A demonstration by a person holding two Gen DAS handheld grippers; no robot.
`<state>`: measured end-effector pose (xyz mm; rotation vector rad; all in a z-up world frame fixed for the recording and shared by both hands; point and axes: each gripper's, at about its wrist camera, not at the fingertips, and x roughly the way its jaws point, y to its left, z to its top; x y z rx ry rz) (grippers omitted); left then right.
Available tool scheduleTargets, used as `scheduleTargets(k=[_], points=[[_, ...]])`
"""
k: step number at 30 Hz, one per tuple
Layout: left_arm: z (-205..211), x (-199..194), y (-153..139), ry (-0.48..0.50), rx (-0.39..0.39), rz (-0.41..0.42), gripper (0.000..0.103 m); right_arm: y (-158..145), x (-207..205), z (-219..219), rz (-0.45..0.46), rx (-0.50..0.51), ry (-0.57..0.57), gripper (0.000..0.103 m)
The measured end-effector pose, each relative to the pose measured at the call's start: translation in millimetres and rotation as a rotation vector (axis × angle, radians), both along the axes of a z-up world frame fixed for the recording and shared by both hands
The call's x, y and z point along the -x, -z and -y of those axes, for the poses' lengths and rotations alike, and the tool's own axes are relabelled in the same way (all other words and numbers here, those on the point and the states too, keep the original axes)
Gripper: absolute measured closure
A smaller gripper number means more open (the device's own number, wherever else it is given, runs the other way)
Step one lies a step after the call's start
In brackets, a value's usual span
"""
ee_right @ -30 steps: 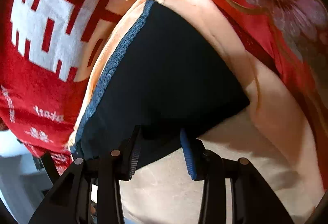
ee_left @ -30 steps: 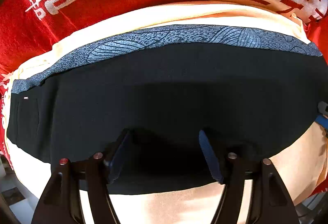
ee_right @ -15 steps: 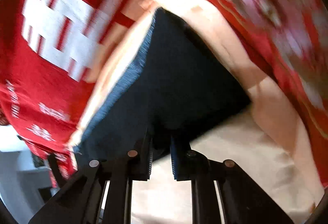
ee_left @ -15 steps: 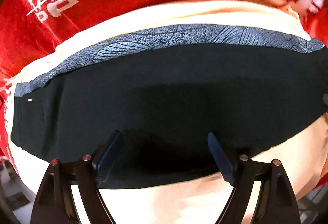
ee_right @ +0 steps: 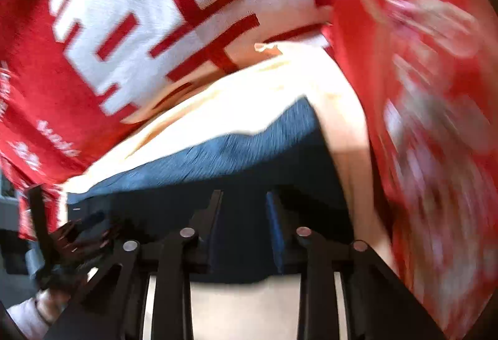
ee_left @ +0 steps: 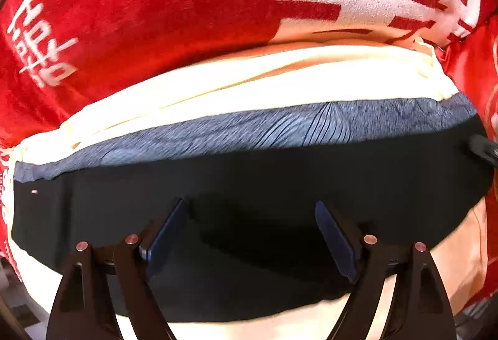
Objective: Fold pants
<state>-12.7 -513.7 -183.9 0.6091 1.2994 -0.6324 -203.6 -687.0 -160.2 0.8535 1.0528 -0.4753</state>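
The black pants (ee_left: 249,178) lie folded flat on a cream cloth, with a blue-grey patterned band (ee_left: 264,128) along their far edge. My left gripper (ee_left: 252,212) is open, its jaws wide apart just above the near part of the pants. In the right wrist view the pants (ee_right: 242,184) fill the lower middle, blurred by motion. My right gripper (ee_right: 244,200) hovers over them with a clear gap between its blue pads, holding nothing. The tip of the right gripper shows in the left wrist view at the pants' right end (ee_left: 484,148).
The cream cloth (ee_left: 249,85) lies on a red blanket with white characters (ee_left: 140,13). A red flowered cover (ee_right: 435,122) lies to the right. The left gripper (ee_right: 62,240) shows at the pants' left end in the right wrist view.
My right gripper was nearly shut on the pants' near edge half a second ago; its jaws have parted and the view has swung. My left gripper has opened wider.
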Motion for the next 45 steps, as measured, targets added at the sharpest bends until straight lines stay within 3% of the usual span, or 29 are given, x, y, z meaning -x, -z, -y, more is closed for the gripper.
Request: scheduleTargets(k=[2, 3, 4, 9, 13, 16, 18, 20, 22, 23, 24, 25, 34, 40, 45], points=[[1.8, -0.9, 11.2, -0.007, -0.025, 0.0, 0.018, 22.3, -19.5, 15.1, -0.061, 0.006, -0.002, 0.085], [-1.1, -1.1, 15.7, -0.016, -0.023, -0.009, 0.018, 27.9, -19.7, 23.3, -0.07, 0.016, 0.01, 0.098], [-5.9, -4.8, 19.9, -0.021, -0.015, -0.013, 0.017, 30.6, -18.3, 34.0, -0.065, 0.03, 0.039, 0.103], [-10.1, -0.5, 31.9, -0.015, -0.014, -0.004, 0.014, 17.6, -16.3, 40.7, -0.08, 0.068, 0.104, 0.098], [-19.4, -8.1, 26.4, -0.034, -0.023, 0.021, 0.014, 0.2, -29.6, 21.0, -0.028, 0.102, -0.016, 0.097], [-24.1, -13.6, 29.7, -0.06, -0.044, 0.008, 0.014, 17.6, -46.5, 22.9, -0.07, 0.064, -0.076, 0.09], [-30.5, -18.2, 34.2, -0.084, -0.044, -0.008, 0.014, 31.7, -44.4, 35.5, -0.108, 0.079, -0.035, 0.095], [-37.8, -18.8, 34.1, -0.089, -0.045, 0.001, 0.014, 32.5, -34.2, 51.0, -0.085, 0.075, 0.05, 0.095], [-48.5, -17.1, 32.5, -0.089, -0.045, 0.009, 0.014, 21.2, -29.8, 49.7, -0.101, 0.099, 0.077, 0.082], [-55.1, -16.8, 31.5, -0.093, -0.045, 0.009, 0.014, 14.6, -28.7, 44.2, -0.114, 0.124, 0.063, 0.075], [-61.9, -16.1, 30.5, -0.102, -0.046, 0.006, 0.014, 7.4, -26.2, 35.7, -0.115, 0.134, 0.04, 0.059], [-66.9, -15.7, 29.3, -0.11, -0.045, 0.003, 0.014, 0.6, -21.1, 25.8, -0.095, 0.124, 0.027, 0.051], [-136.4, -23.3, 12.4, -0.16, -0.042, 0.003, 0.014, -15.1, 9.1, -69.6, 0.009, -0.09, -0.04, 0.05], [-186.6, -60.4, 7.8, -0.181, -0.043, 0.021, 0.014, -0.4, -27.6, -135.5, 0.054, -0.222, -0.12, 0.05], [-243.7, -106.6, -8.4, -0.19, -0.045, 0.05, 0.014, -4.2, -56.7, -224.1, 0.117, -0.333, -0.119, 0.05]])
